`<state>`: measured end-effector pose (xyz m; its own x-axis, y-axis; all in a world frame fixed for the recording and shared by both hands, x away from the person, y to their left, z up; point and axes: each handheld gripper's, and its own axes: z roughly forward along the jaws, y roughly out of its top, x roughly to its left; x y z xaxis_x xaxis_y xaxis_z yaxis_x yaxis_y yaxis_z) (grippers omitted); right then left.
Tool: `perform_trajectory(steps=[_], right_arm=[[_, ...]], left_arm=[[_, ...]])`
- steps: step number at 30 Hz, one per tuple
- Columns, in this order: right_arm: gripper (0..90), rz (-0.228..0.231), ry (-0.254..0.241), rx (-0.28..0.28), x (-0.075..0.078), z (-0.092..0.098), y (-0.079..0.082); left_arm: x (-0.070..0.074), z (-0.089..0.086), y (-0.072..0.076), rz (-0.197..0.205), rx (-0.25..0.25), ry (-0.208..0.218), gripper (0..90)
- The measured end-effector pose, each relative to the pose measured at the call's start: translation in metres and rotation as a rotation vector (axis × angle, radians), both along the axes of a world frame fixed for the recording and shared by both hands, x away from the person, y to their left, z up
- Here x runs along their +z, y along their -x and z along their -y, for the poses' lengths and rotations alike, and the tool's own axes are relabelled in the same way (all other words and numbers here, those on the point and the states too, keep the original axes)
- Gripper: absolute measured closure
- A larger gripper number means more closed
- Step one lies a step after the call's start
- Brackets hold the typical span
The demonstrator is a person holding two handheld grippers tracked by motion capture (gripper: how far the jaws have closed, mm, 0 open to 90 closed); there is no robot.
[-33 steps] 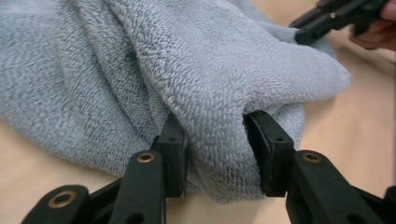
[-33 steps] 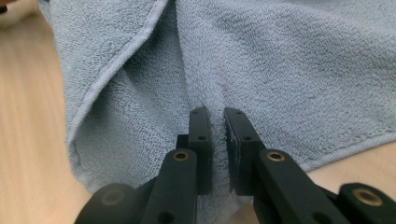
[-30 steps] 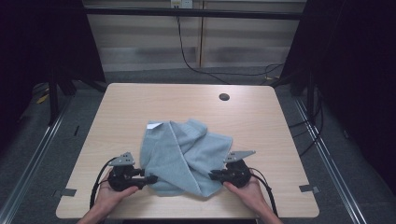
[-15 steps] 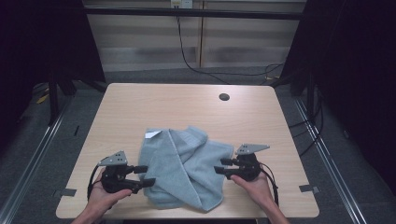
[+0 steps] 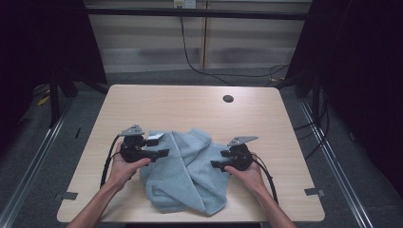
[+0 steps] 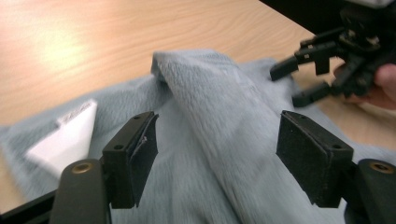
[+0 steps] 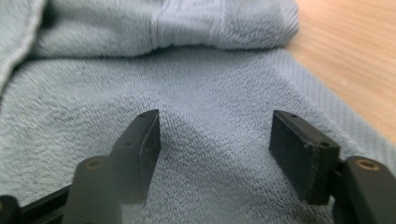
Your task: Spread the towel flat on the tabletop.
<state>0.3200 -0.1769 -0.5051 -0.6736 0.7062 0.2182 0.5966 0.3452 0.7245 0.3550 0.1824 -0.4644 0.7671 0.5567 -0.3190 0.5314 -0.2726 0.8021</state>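
- The blue-grey towel (image 5: 185,171) lay crumpled in the lower middle of the high view, on the near half of the counter (image 5: 190,104), with a white label (image 5: 155,138) showing at its upper left edge.
- The left gripper (image 5: 161,153) had just been opening; its jaws stood wide, nothing between them, at the towel's left side.
- The right gripper (image 5: 215,164) had likewise just been opening and stood wide over the right side (no cloth pinched).
- To do the next grasp well, each gripper should probably seek a true corner or hem, not a loose fold, and bite a single layer.
- The towel's corners were mostly buried in folds, and the left gripper view was blurred, so the label's print could not be read.
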Motion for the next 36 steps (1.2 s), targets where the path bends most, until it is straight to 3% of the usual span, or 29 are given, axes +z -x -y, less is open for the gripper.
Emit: perform_trajectory(steps=[1,2,4,5,8,9,11,13,15,22,25,29,34,36], right_arm=[[32.9,0.000,0.000,0.000,0.000,0.000,0.000],[32.7,0.011,0.008,-0.004,-0.001,-0.001,0.001],[32.8,0.032,0.032,0.001,-0.002,-0.004,0.002],[33.3,0.048,0.051,0.003,-0.002,-0.006,0.004],[40.1,0.096,0.128,0.002,-0.002,-0.012,0.008],[45.3,0.107,0.146,0.003,-0.001,-0.013,0.009],[63.7,0.103,0.138,0.000,0.000,-0.011,0.010],[75.8,0.100,0.115,0.009,-0.001,-0.010,0.011],[82.3,0.075,0.096,0.016,0.000,-0.009,0.010],[85.2,0.029,0.062,-0.007,0.003,-0.002,0.005],[85.5,0.038,0.065,-0.041,0.008,0.005,0.005],[85.7,0.058,0.033,-0.091,0.015,0.019,0.004],[85.7,0.090,0.013,-0.146,0.028,0.037,0.006],[85.7,0.099,0.001,-0.159,0.034,0.045,0.006]], left_arm=[[0.000,0.000,0.000,0.000,0.000,0.000,26.4],[-0.009,0.008,0.000,-0.029,-0.038,-0.014,25.8],[-0.011,0.011,0.002,-0.020,-0.043,-0.036,29.2],[-0.016,0.015,0.005,-0.016,-0.067,-0.068,33.6],[-0.018,0.016,0.009,-0.007,-0.094,-0.070,52.0],[-0.019,0.014,0.009,-0.005,-0.102,-0.073,56.7],[-0.021,0.011,0.011,0.003,-0.119,-0.067,63.2],[-0.020,0.008,0.012,0.003,-0.127,-0.058,66.4],[-0.018,0.006,0.013,0.001,-0.130,-0.045,68.1],[-0.006,-0.002,0.017,0.028,-0.126,0.022,72.4],[0.002,-0.008,0.018,0.047,-0.107,0.055,75.0],[0.009,-0.019,0.017,0.061,-0.078,0.083,76.2],[0.019,-0.041,0.012,0.077,0.006,0.141,76.2],[0.025,-0.043,0.012,0.092,0.017,0.139,76.2]])
